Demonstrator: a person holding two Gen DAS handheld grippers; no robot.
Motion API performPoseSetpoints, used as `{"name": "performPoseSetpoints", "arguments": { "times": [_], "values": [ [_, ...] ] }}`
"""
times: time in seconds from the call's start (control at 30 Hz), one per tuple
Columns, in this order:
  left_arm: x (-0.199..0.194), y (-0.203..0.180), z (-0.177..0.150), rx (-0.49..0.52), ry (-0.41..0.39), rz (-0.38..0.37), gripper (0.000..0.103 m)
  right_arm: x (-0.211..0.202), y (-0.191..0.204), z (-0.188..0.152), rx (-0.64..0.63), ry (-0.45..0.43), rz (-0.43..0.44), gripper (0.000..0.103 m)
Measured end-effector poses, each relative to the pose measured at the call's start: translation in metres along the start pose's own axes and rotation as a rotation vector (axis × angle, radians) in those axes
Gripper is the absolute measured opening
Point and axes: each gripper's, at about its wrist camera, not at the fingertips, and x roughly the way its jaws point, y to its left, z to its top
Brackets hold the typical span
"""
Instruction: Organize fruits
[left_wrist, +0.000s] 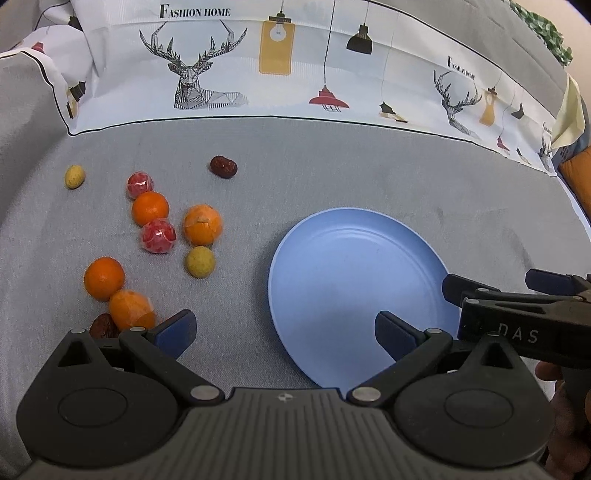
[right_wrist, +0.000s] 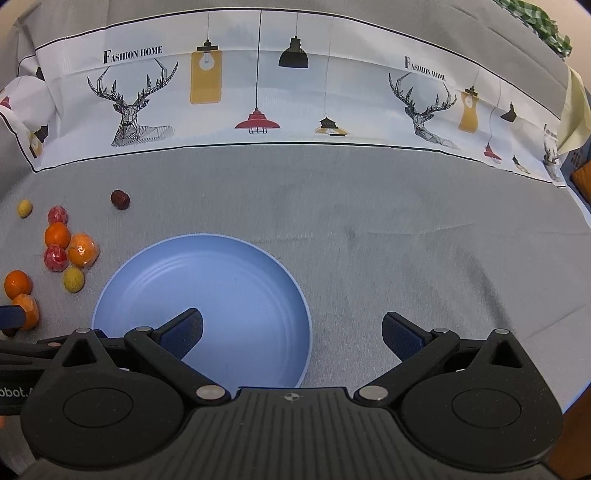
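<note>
Fruits (left_wrist: 151, 236) lie scattered on grey cloth (left_wrist: 332, 166) left of the bare blue plate (left_wrist: 354, 280); left gripper (left_wrist: 284, 332) and right gripper (right_wrist: 291, 332) both hover spread wide, holding nothing.

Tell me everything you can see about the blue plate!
The blue plate is round and light blue, smooth like plastic, with faint rings inside and a low raised rim. It is empty and lies flat on the grey cloth. The fruits sit apart from it on one side, none touching. Both grippers, left gripper and right gripper, are open near its close edge.
</note>
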Motion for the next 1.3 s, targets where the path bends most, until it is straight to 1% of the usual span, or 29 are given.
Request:
{"name": "performPoseSetpoints", "arguments": {
  "times": [0.2,0.33,0.8,1.0,1.1,1.2,1.3],
  "values": [
    [0.0022,-0.0003,0.0002,0.005,0.008,0.001,0.103,0.0021,-0.0011,-0.0023,0.011,0.010,0.013,0.102],
    [0.0031,-0.0005,-0.0004,0.007,0.010,-0.001,0.103,0.0031,0.0005,-0.0018,0.004,0.010,-0.004,0.102],
    [0.0031,-0.0007,-0.0006,0.007,0.010,-0.001,0.103,0.0037,0.0014,-0.0007,0.014,0.035,0.008,0.102],
    [0.0034,-0.0027,-0.0013,0.010,0.010,-0.002,0.103,0.0028,0.0049,0.0007,0.010,0.050,0.015,0.098],
    [0.0034,-0.0028,-0.0013,0.011,0.010,-0.001,0.103,0.0026,0.0042,-0.0018,-0.001,0.029,0.006,0.096],
    [0.0035,-0.0028,-0.0015,0.011,0.009,-0.003,0.103,0.0024,0.0040,-0.0029,-0.011,0.018,0.014,0.091],
    [0.0032,-0.0015,-0.0021,0.014,0.008,-0.004,0.103,-0.0008,0.0068,-0.0020,-0.017,0.011,0.029,0.080]
  ]
}}
